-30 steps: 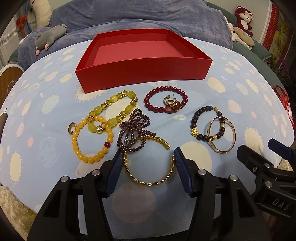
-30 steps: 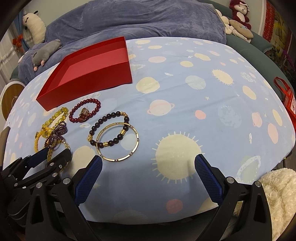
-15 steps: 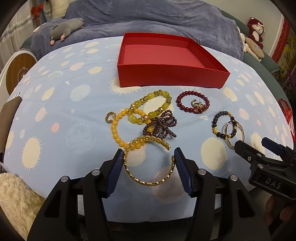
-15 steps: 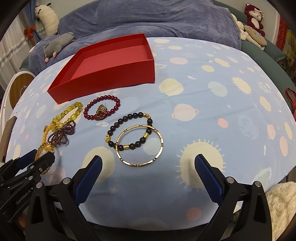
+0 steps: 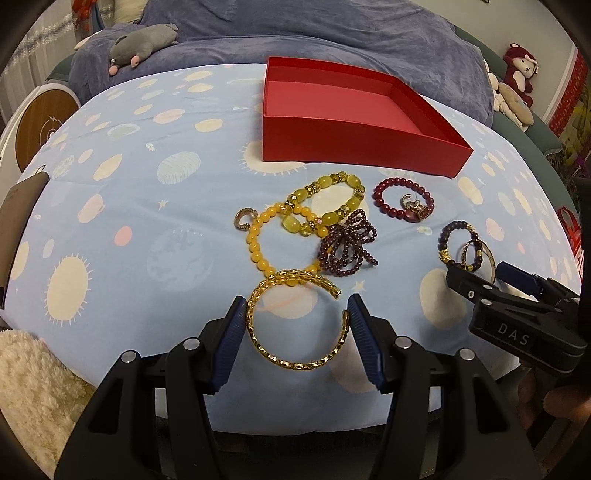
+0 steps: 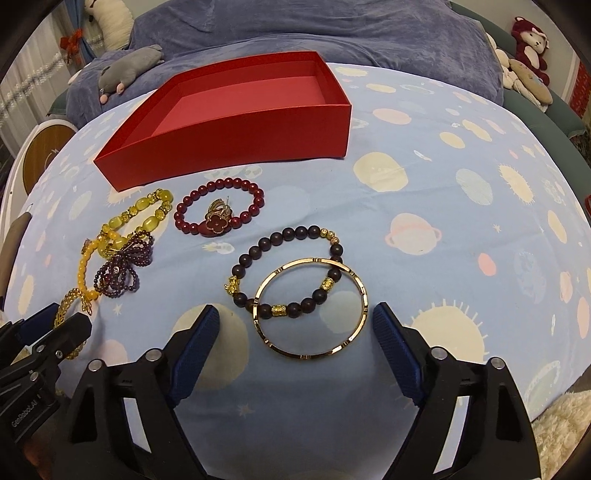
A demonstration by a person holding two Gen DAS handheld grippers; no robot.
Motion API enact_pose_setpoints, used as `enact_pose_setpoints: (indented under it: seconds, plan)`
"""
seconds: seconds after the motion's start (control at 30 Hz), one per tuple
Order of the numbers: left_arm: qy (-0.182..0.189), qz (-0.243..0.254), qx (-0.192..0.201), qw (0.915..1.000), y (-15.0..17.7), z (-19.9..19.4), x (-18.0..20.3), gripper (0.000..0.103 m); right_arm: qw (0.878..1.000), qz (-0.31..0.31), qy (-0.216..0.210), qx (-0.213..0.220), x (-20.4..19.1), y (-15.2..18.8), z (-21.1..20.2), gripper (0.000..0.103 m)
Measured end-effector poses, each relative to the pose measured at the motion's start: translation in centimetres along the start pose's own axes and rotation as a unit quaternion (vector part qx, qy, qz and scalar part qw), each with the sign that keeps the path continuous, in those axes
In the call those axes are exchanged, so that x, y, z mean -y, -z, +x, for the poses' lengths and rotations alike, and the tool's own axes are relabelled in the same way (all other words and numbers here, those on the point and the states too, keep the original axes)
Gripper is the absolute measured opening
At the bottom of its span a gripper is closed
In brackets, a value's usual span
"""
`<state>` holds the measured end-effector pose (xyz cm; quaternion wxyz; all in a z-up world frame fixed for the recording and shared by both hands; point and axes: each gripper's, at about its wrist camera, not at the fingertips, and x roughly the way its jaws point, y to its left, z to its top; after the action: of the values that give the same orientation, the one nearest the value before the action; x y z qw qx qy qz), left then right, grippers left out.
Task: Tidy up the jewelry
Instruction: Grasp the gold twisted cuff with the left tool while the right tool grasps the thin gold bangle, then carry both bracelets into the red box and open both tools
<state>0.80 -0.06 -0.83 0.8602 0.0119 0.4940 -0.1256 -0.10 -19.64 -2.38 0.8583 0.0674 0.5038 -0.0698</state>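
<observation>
- One left gripper (image 5: pixel 297 334) has its blue pads pressed to either side of one gold open cuff bangle (image 5: pixel 295 321), which it holds above the planet-print cloth (image 5: pixel 147 206).
- One right gripper (image 6: pixel 295 343) stands wide, its pads well clear of the jewelry; one thin gold bangle (image 6: pixel 312 308) lies on the cloth between its fingers, touching neither.
- One dark wooden bead bracelet (image 6: pixel 288 273) with gold charms lies partly under that thin bangle.
- One red bead bracelet (image 6: pixel 219 210) sits just in front of the box, with one gold earring (image 6: pixel 219 210) and a red clover charm inside its loop.
- One yellow-green stone bracelet (image 5: pixel 328 203), one orange-yellow bead bracelet (image 5: pixel 258 243) and one purple bead bow (image 5: pixel 347 245) overlap in a cluster.
- One small gold hoop earring (image 5: pixel 243 219) lies at the cluster's left edge.
- One red box (image 5: pixel 354 144), open-topped, stands beyond all the jewelry with nothing inside it.
- One grey plush toy (image 5: pixel 142 40) lies on the blue blanket (image 5: pixel 332 33) behind.
</observation>
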Motion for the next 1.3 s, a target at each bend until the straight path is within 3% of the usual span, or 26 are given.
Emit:
enact_pose_setpoints:
  seconds: [0.27,0.53,0.77,0.9,1.03,1.13,1.3]
  plan:
    - [-0.001,-0.004,-0.004,1.0,0.1,0.4,-0.1,0.054,1.0,0.006,-0.004,0.01,0.9,-0.3,-0.1,0.06]
    - [-0.001,-0.004,0.003,1.0,0.0,0.0,-0.2,0.054,0.999,0.023,-0.02,0.012,1.9,0.2,-1.3,0.06]
    - [0.013,-0.003,0.026,0.9996,-1.7,-2.1,0.1,0.054,0.998,0.032,-0.034,0.042,2.5,-0.9,-4.9,0.06]
    - [0.024,0.009,0.045,0.9986,-5.2,-3.1,0.4,0.054,0.997,0.017,-0.042,0.07,2.2,-4.4,-6.6,0.06]
    - [0.023,0.028,0.073,0.9967,-10.9,-2.8,1.1,0.054,0.994,0.001,-0.048,0.096,1.7,-9.6,-6.7,0.06]
    - [0.034,0.02,0.084,0.9956,-15.9,-1.2,1.3,0.054,0.993,-0.002,-0.062,0.1,1.2,-14.3,-5.4,0.06]
    - [0.01,0.056,0.103,0.9931,-23.1,2.8,2.6,0.054,0.993,-0.007,-0.069,0.098,0.2,-21.7,-1.5,0.06]
